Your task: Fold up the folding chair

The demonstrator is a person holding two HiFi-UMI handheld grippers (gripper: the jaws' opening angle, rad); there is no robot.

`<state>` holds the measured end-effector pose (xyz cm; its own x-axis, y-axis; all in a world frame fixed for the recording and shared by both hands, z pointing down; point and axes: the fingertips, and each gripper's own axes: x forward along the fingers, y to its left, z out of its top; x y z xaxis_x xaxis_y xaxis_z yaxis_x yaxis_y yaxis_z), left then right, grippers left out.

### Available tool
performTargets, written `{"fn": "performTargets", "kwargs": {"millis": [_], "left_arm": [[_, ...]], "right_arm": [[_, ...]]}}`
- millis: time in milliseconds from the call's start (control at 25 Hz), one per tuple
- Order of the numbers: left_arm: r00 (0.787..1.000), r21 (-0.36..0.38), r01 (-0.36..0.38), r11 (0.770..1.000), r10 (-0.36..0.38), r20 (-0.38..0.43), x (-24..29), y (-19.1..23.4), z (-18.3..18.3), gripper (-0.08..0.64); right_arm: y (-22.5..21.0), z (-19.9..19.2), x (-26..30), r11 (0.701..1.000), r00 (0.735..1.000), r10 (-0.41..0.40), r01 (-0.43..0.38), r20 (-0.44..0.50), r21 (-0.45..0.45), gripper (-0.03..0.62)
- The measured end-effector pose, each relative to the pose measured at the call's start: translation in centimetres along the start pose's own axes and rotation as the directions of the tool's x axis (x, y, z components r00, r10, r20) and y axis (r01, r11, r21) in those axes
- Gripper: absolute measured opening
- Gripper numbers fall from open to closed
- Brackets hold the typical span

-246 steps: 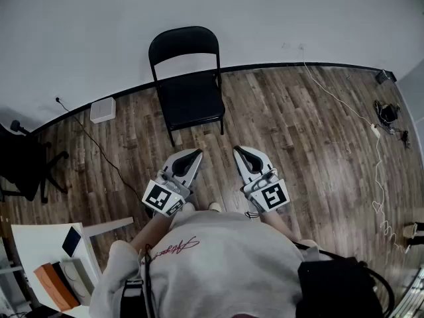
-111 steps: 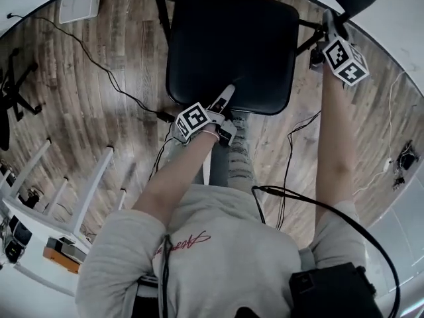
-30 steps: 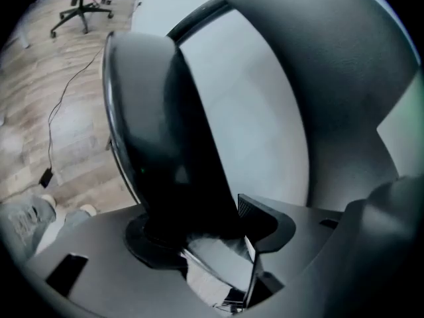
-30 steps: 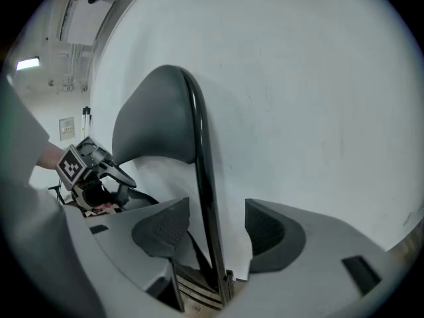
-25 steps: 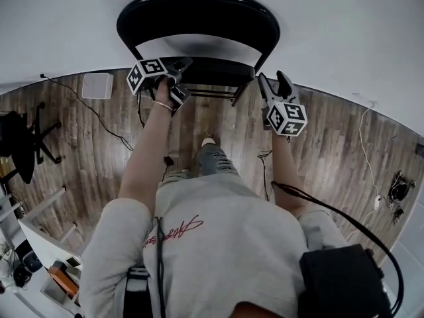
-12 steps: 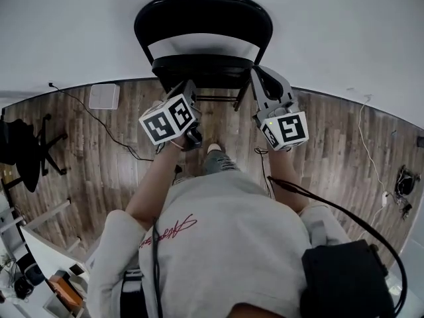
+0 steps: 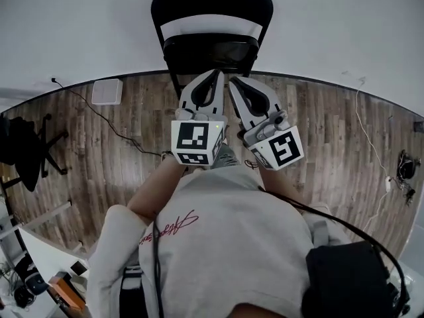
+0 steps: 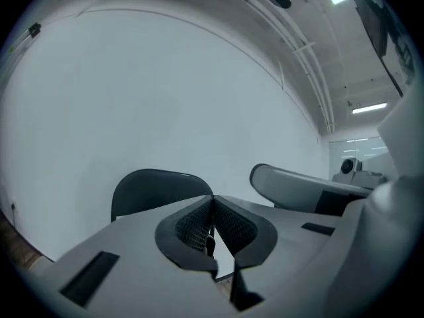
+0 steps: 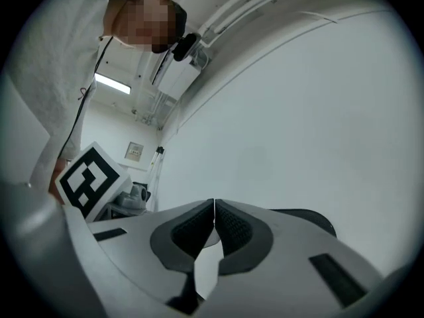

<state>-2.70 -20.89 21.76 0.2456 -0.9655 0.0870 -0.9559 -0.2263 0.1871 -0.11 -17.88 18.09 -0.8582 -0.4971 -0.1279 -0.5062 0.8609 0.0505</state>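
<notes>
I hold the left gripper (image 7: 214,77) and right gripper (image 7: 233,83) side by side, jaws pressed together on nothing, since the folding chair (image 7: 211,50) stands folded against the wall (image 7: 331,25) ahead, seemingly needing no grip.

One black folding chair (image 7: 212,25) is at the top centre of the frame. There are two grippers below it, the left gripper (image 7: 215,75) and the right gripper (image 7: 234,82). There are two marker cubes, the left cube (image 7: 199,141) and the right cube (image 7: 278,149). One white box (image 7: 106,91) is at upper left. One office chair (image 7: 23,152) is at the left edge. One black bag (image 7: 348,280) is at lower right. Two cables lie on the floor, one black cable (image 7: 99,118) and one white cable (image 7: 371,141).
</notes>
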Motion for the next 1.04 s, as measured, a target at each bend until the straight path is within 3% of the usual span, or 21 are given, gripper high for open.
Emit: {"fn": "performTargets", "kwargs": {"millis": [120,480,1040], "left_arm": [[1.000,0.021,0.019,1.000,-0.020,0.010,-2.7,-0.7,0.0,0.017],[0.998,0.067,0.038,0.997,-0.041,0.053,-11.6,-1.3,-0.3,0.017],[0.996,0.026,-0.001,1.000,-0.002,0.085,-15.5,1.2,0.7,0.017]], "right_arm": [[2.3,-0.7,-0.9,1.000,0.997,-0.021,0.020,-0.072,-0.008,0.015],[7.5,-0.2,-5.6,0.992,0.987,-0.123,0.122,-0.101,-0.020,0.015],[10.3,1.1,-6.1,0.992,0.987,-0.122,0.118,-0.105,-0.047,0.015]]}}
